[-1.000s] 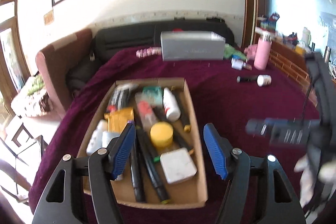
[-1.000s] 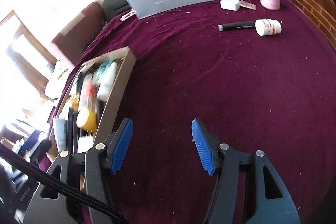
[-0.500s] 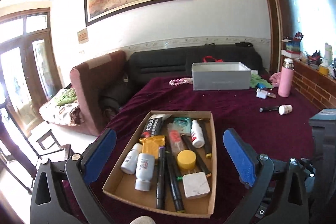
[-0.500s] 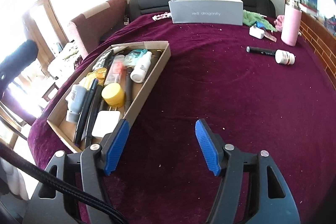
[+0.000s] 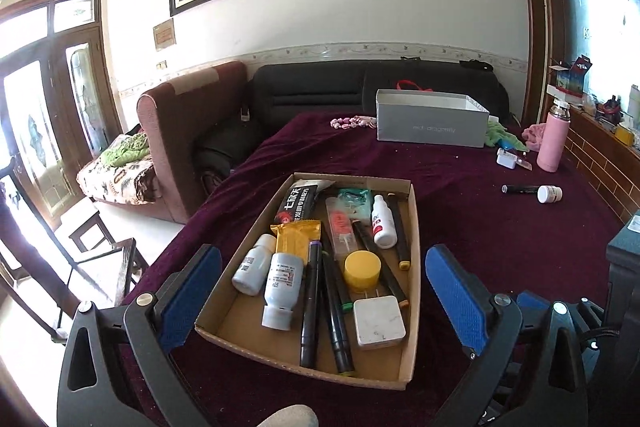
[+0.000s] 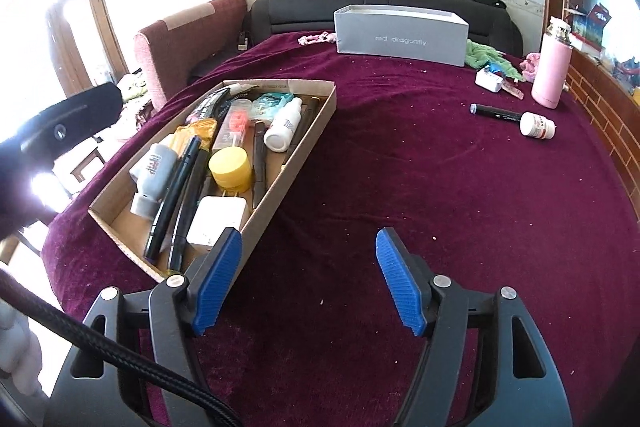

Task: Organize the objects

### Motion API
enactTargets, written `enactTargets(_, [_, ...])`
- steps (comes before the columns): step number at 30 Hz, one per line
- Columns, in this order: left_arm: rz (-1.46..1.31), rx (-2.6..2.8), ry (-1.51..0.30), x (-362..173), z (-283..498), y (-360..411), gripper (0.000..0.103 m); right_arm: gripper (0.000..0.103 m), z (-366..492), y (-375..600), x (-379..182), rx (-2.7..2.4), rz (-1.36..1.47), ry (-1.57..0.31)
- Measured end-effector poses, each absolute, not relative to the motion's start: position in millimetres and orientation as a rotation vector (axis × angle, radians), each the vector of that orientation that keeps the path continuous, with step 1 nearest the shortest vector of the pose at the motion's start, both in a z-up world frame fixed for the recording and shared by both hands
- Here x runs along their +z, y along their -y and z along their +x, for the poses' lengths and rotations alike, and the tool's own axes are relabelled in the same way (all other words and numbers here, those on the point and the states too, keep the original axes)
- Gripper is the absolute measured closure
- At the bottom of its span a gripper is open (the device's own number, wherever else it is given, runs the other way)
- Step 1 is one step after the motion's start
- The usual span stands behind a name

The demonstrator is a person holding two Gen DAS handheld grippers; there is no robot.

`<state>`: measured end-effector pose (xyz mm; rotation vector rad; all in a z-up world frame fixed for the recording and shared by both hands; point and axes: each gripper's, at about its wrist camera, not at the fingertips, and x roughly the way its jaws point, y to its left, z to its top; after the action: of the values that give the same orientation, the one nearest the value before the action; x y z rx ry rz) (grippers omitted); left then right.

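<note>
Both the left hand-held gripper (image 5: 324, 301) and the right hand-held gripper (image 6: 308, 281) spread, empty, the right's jaws just widening, near the filled cardboard tray (image 5: 412, 267) on the maroon worktop (image 6: 440, 187).

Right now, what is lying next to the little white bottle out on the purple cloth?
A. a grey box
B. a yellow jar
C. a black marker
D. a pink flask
C: the black marker lies end to end with the little white bottle on the purple cloth.
</note>
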<state>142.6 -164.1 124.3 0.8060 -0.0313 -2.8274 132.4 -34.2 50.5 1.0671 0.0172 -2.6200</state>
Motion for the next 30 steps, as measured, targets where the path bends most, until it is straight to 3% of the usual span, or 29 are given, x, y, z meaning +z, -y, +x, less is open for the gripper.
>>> enactTargets(8, [0.817,-2.832,0.04,117.3,141.3,168.0,0.003,0.033,137.4,41.3,54.4,-2.713,1.028,-0.068])
enactTargets(11, [0.826,-2.818,0.017,114.3,140.0,174.0,0.003,0.028,137.6,46.8,57.8,-2.75,1.007,-0.131])
enactTargets(30, [0.923,-2.769,-0.251,84.4,127.0,228.2,0.003,0.026,118.6,102.1,58.4,-2.714,1.034,-0.318])
